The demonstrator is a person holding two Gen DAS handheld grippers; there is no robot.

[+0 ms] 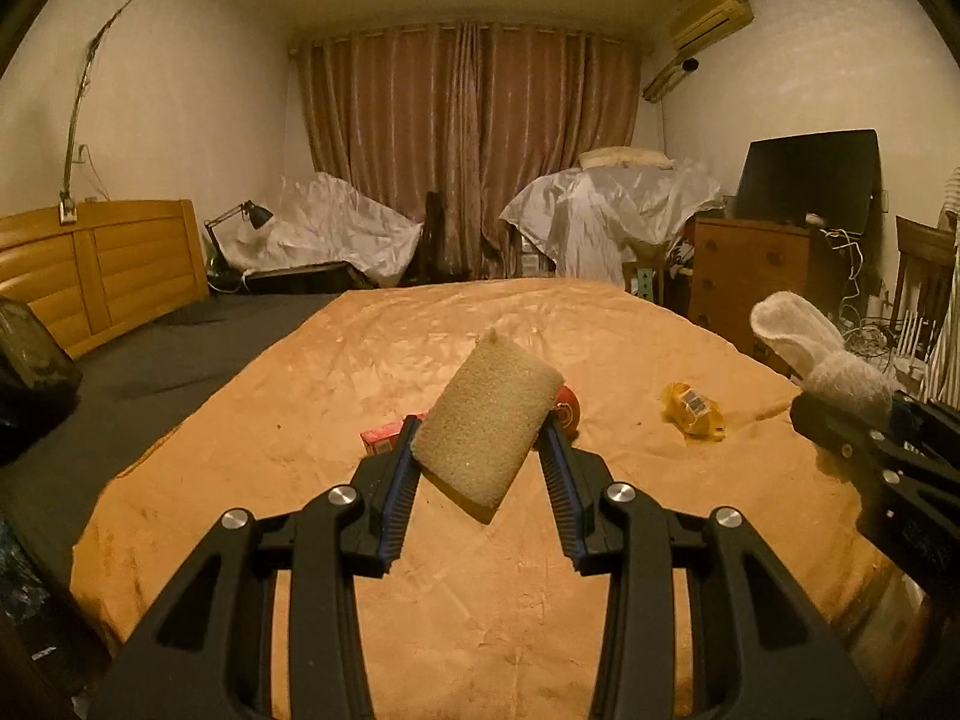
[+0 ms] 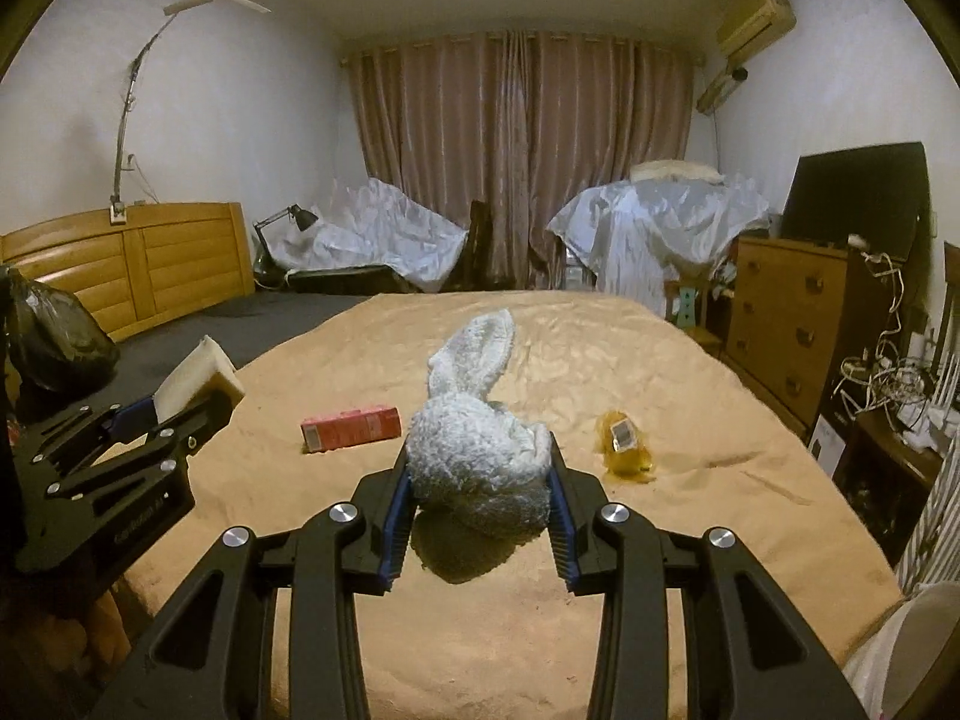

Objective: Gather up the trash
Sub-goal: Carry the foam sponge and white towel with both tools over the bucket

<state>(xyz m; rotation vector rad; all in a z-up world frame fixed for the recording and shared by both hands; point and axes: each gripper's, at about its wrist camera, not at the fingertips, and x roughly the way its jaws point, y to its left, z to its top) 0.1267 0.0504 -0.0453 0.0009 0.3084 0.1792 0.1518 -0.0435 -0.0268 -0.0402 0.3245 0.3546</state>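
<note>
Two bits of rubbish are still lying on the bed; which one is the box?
The red carton, a long box lying on its side left of centre. The other, the yellow wrapper to its right, is crumpled and bears a barcode label.

Sponge: rectangular block, coarse tan scouring face, yellow foam layer beneath. Tilted, clamped between the jaws of the left gripper, raised above the bed.

Sock: fluffy pale grey-white, bunched at one end, the other end standing up. Clamped between the jaws of the right gripper, raised above the bed.

Red carton: flat oblong box lying on its side on the bed, beyond and left of the sock.

Yellow wrapper: crumpled, translucent, with a barcode label on top. Lying on the bed, right of the sock, well apart from the red carton.
</note>
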